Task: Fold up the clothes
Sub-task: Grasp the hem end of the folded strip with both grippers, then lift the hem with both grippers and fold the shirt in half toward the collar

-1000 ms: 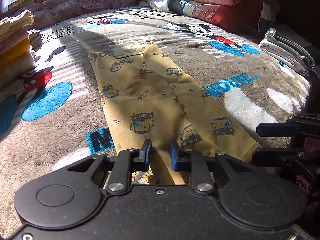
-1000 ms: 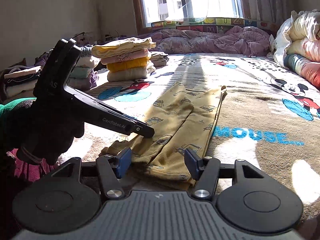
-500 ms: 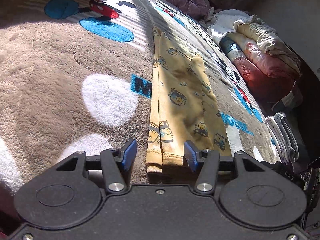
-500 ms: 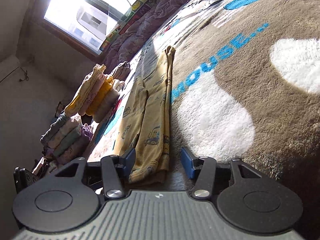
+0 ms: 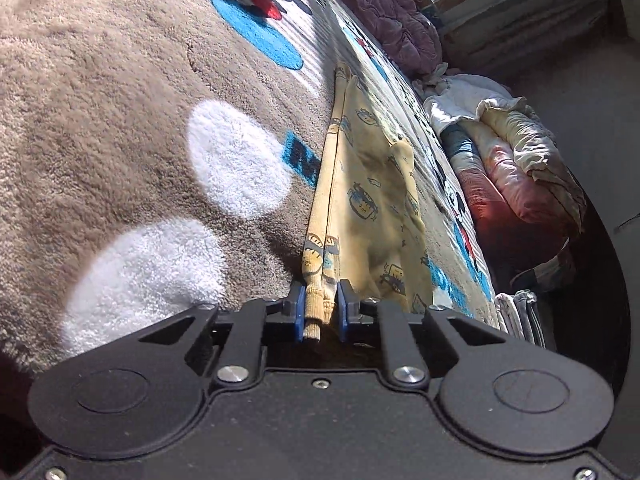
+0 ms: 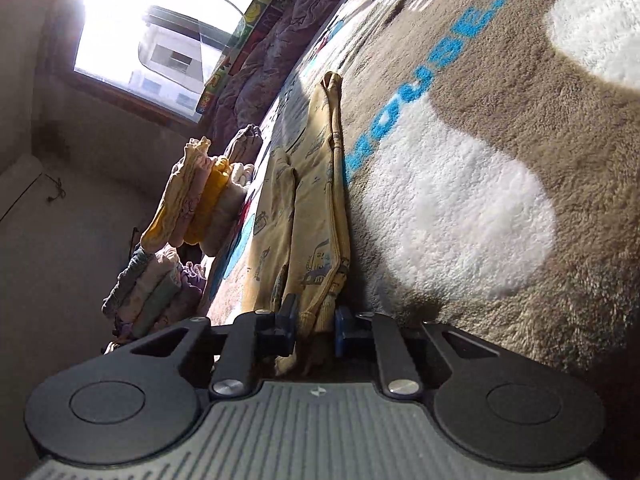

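Now both grippers, left (image 5: 319,312) and right (image 6: 316,326), closed from wide open, fingers pinching yellow printed pants (image 5: 360,208) cuffs on bed blanket (image 5: 120,120); lift-and-fold likely next.

Harsh sun, window (image 6: 160,40) glare (fisheye-warped edges), deep shadows.

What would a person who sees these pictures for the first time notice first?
Probably the yellow printed pants, lying lengthwise on the brown Mickey Mouse blanket, their near cuffs pinched by the left gripper and the right gripper. Next, the stack of folded clothes at the bed's far side, below the bright window.
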